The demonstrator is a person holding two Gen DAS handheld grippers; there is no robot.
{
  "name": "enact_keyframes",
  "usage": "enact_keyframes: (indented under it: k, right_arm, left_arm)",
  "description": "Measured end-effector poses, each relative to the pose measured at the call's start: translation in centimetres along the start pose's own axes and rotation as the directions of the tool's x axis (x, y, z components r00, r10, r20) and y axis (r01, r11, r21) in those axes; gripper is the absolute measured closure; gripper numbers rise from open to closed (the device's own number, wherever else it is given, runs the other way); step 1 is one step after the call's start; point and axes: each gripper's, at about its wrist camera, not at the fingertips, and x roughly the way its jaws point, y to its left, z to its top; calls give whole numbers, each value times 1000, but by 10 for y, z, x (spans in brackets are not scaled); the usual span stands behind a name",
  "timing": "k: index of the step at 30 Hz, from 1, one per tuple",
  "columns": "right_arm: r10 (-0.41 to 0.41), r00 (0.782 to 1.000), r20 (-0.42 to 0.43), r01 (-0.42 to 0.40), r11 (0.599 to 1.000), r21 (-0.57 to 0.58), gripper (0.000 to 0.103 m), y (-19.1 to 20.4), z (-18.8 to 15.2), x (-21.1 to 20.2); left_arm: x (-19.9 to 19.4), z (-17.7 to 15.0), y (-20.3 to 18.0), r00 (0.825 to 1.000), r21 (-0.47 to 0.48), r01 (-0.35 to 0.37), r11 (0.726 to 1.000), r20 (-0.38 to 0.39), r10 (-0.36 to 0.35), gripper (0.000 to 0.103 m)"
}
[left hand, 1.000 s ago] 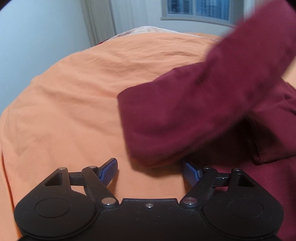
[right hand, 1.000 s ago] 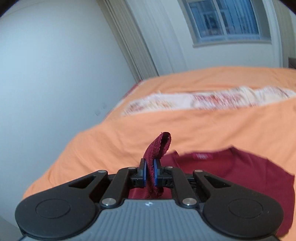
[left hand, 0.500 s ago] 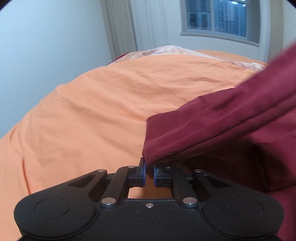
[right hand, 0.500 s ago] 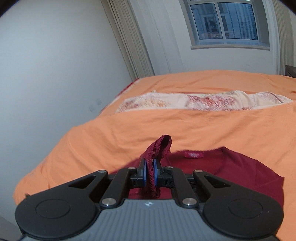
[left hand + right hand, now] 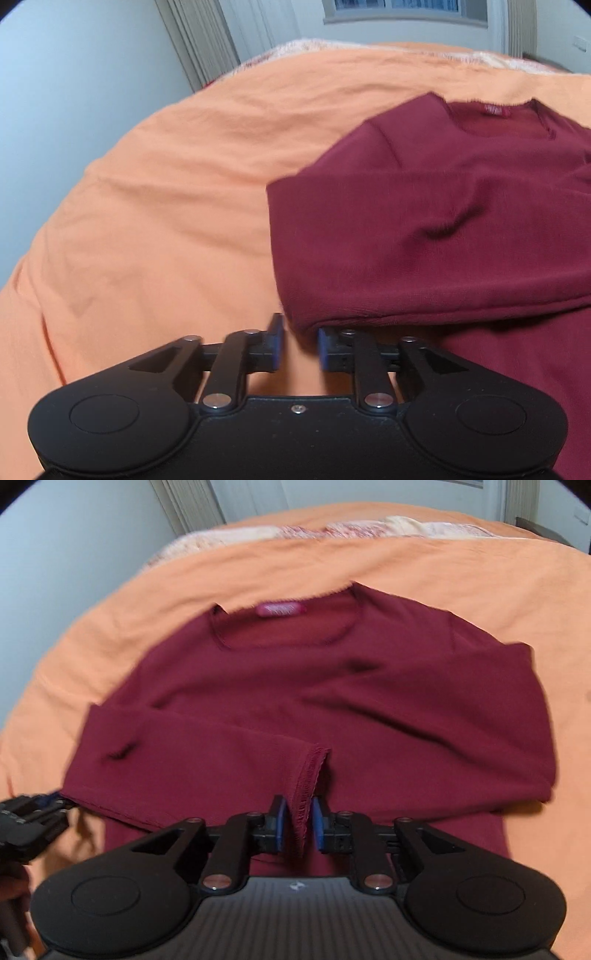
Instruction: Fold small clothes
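Sleeve (image 5: 207, 760) lies folded across the shirt (image 5: 369, 701). Both grippers, left (image 5: 298, 341) and right (image 5: 295, 821), stand slightly parted, their grip on the fabric apparently released. Withdraw straight back, dragging nothing.

Maroon shirt (image 5: 443, 229) is cut off at right & bottom edges of left wrist view; its lower hem is hidden behind the right gripper (image 5: 298, 825) body. Neck label (image 5: 281, 609) text is too blurred to be read. Left gripper (image 5: 33, 819) is seen only partly, clipped at frame edge.
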Motion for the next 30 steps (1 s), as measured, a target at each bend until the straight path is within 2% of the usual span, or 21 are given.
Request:
enact_keyframes:
  k: [1,2,5,6,7,8,11,13,16,20,23,25,28,30]
  right_arm:
    - [-22,1000,-5,22,1000,0,73,-2,-2,-2]
    - [-39,999,-9,39,999,3,61,-5,-5,-5]
    - [-86,996,-7,86,996,11,36,-19,-18,-17]
    - [-106,994,-11,106,994,7,33,-24,-25,-22]
    - [-127,992,-15,127,992,6,25,-30,-33,-27]
    - [-146,989,-23,146,989,11,16,-35,-42,-31]
    - [-169,984,-46,172,983,61,2,-56,-72,-46]
    - [-197,978,-67,202,974,98,0,-68,-93,-56]
    - [-228,967,-111,242,961,134,0,-83,-121,-69]
    - [-271,954,-131,281,958,61,0,-85,-148,-81]
    - [-305,946,-105,294,949,-113,0,-71,-167,-88]
    - [-329,943,-55,303,914,-271,0,-59,-183,-90]
    - [-297,955,4,263,838,-479,0,-41,-209,-93]
    - [-298,954,33,258,758,-599,0,-32,-227,-91]
  left_arm:
    - [-3,-4,1,1000,-6,-12,1000,-13,12,61]
    - [-8,-10,2,1000,-15,-21,1000,-20,20,52]
    - [-25,-28,9,999,-65,-15,998,-40,12,36]
    - [-33,-35,11,999,-85,-13,996,-46,9,32]
    - [-41,-42,13,999,-104,-6,995,-49,0,25]
    - [-49,-49,13,999,-120,10,993,-46,-16,20]
    - [-74,-69,9,995,-136,92,986,-36,-98,10]
    - [-86,-82,0,987,-131,147,980,-47,-154,6]
    - [-98,-96,-19,969,-95,224,970,-82,-232,5]
    - [-109,-107,-45,960,-26,247,969,-129,-248,4]
    - [-120,-113,-61,960,38,252,967,-135,-245,3]
    - [-125,-114,-68,961,83,246,966,-149,-232,3]
    - [-138,-116,-78,968,127,237,963,-118,-223,2]
    - [-147,-118,-85,971,153,229,961,-103,-215,1]
